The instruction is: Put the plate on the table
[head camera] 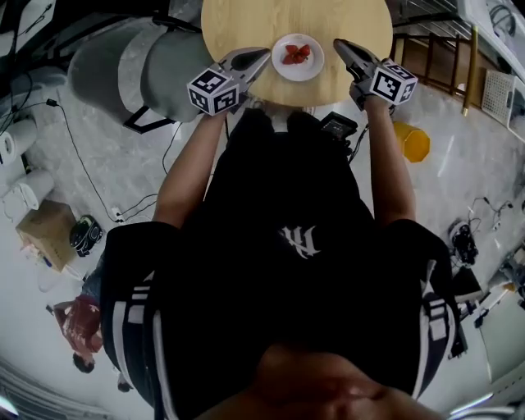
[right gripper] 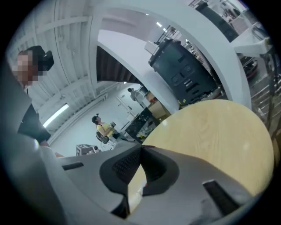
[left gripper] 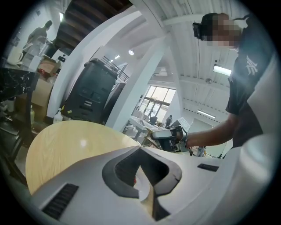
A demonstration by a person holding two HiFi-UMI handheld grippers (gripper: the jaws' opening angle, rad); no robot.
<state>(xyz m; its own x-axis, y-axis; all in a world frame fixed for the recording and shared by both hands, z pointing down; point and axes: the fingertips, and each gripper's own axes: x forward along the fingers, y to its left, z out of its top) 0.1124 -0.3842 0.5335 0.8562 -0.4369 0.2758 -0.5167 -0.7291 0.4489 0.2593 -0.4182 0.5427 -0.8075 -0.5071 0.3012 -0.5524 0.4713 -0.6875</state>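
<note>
Your black shirt (head camera: 299, 242) with the white logo is the closest thing and fills most of the head view, with your bare forearms (head camera: 193, 168) reaching forward out of it.

Follow the arms out and you hit the two tools. Your left hand-held gripper (head camera: 256, 60) is clenched, jaw tips meeting with nothing pinched between them. Your right hand-held gripper (head camera: 346, 51) is clenched too, and just as empty. Both angle inward over the near edge of the round wooden table (head camera: 246, 25).

Right between them sits the white plate (head camera: 283, 70), flat on the table with a couple of strawberries (head camera: 297, 54) on it. Each tip ends just beside the rim, left one at the plate's left side, right one at its right. Can't tell if either actually touches it, but neither has hold of it.

Past the table edge, a grey chair (head camera: 139, 66) stands just to the left. Down on the pale floor (head camera: 459, 164) there's a yellow thing (head camera: 413, 141) on the right and a cardboard box (head camera: 45, 234) well off to the left.
</note>
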